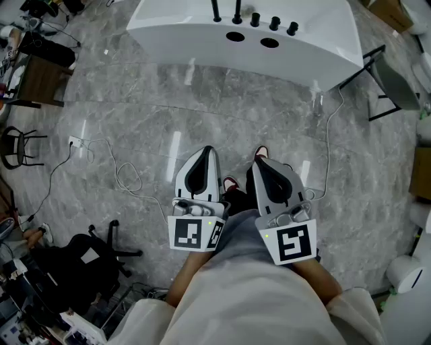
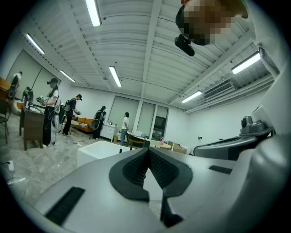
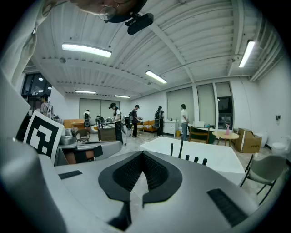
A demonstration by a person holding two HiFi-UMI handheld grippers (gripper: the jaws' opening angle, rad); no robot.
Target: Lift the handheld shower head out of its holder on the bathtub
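Standing on grey marble floor [image 1: 135, 101], the person holds both tools close to the body, side by side and pointing ahead.

Left claw [image 1: 206, 151]: jaws closed, tips meeting, nothing between them (confirmed in the left gripper view [image 2: 148, 153]). It is held roughly level.

Right claw [image 1: 261, 157]: jaws likewise closed tip to tip and empty (right gripper view [image 3: 143, 154]). It is tipped slightly downward.

White bathtub [image 1: 188, 40] is ahead at the top of the head view, well apart from both claws. On its deck, from left to right: two upright black stems [image 1: 216, 11], then three short black knobs [image 1: 274, 24]. Two round holes [image 1: 235, 36] lie in the deck just in front of them.

The handheld shower head is one of the two stems, seated upright on the deck. I cannot tell which one. In the right gripper view the right-hand stem [image 3: 181, 146] stands taller than its neighbour. Neither claw touches any fitting.

Other notes:
- A white cable [image 1: 121, 175] runs loosely over the floor from a socket strip [image 1: 75, 142] at left.
- A grey chair [image 1: 394, 84] stands right of the tub.
- Several people [image 3: 116, 120] stand far back in the room.
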